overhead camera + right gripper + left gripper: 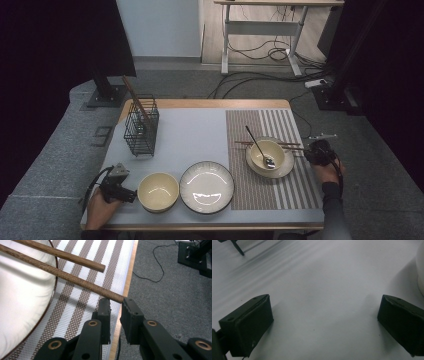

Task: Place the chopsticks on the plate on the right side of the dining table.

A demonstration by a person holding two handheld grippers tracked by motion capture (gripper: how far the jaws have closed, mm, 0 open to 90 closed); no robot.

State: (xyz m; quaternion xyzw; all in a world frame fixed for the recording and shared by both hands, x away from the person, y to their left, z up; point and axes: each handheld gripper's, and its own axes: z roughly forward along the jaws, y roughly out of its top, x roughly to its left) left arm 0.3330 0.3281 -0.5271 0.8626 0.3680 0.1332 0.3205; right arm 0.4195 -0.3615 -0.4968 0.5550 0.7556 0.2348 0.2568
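Two wooden chopsticks lie across a small cream bowl that stands on a saucer on the striped placemat; a metal spoon rests in the bowl. My right gripper is at the table's right edge. In the right gripper view its jaws stand narrowly apart, and the nearer chopstick ends right at their tips, touching the right one. The other chopstick lies just beyond. My left gripper rests at the front left, open wide over bare mat.
A larger cream bowl sits just right of the left gripper, and a ribbed plate beside that. A black wire basket with more chopsticks stands at the back left. The table edge and grey floor lie right of the placemat.
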